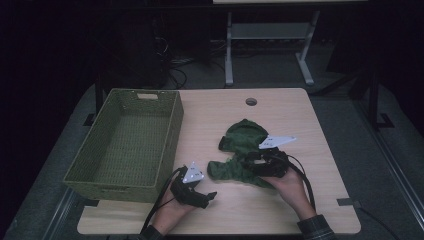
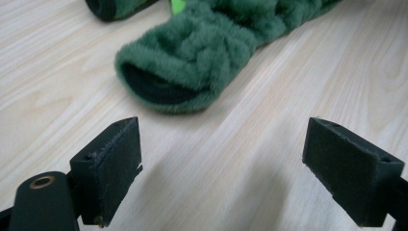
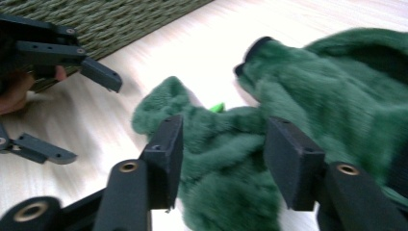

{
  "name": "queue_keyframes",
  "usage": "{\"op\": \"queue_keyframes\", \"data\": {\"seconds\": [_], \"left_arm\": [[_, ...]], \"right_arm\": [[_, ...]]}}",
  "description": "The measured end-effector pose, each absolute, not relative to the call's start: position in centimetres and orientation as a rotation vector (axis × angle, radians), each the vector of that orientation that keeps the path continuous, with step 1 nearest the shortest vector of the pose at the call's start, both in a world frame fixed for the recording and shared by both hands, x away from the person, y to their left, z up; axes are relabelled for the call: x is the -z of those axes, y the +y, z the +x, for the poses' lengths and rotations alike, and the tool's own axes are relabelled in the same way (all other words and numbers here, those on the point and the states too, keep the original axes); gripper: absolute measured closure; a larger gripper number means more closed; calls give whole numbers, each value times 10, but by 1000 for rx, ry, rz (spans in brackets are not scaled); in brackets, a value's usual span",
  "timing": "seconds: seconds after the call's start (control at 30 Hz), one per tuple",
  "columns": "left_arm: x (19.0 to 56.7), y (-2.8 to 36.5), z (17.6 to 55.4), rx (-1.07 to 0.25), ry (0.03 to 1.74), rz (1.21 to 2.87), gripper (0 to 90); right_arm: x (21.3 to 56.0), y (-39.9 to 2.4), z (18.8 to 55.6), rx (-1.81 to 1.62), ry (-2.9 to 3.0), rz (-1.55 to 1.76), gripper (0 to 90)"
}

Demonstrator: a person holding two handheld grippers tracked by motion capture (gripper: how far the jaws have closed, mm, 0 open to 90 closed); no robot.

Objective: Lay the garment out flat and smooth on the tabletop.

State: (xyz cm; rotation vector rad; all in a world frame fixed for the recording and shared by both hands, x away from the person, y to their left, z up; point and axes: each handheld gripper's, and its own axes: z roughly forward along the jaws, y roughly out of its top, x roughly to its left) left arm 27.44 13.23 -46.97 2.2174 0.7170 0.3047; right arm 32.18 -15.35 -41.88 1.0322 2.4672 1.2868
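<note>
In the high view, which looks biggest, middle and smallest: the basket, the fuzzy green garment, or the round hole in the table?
1. The green woven basket, clearly the largest.
2. The fuzzy green garment.
3. The round hole, by far the smallest; it lies farthest from the camera, but the order is not in doubt.

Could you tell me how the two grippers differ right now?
The left gripper has wide-open jaws over bare table, short of the green garment; the right gripper straddles a garment fold, jaws narrower. The left sits near the basket; the right, mid-table. Both are black.

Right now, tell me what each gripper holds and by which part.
The left gripper holds nothing, jaws wide open. The right gripper straddles a fold of the green fuzzy garment; a firm grip cannot be told.
</note>
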Motion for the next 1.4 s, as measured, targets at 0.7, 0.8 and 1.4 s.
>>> {"op": "queue_keyframes", "data": {"seconds": [0.7,0.8,1.4], "left_arm": [[478,136,267,-299,682,2259,126],[478,136,267,-298,682,2258,126],[477,136,267,-296,683,2260,127]], "right_arm": [[428,-60,316,-1265,2630,782,739],[435,-52,320,-1234,2639,810,744],[467,-33,317,-1033,2601,798,833]]}}
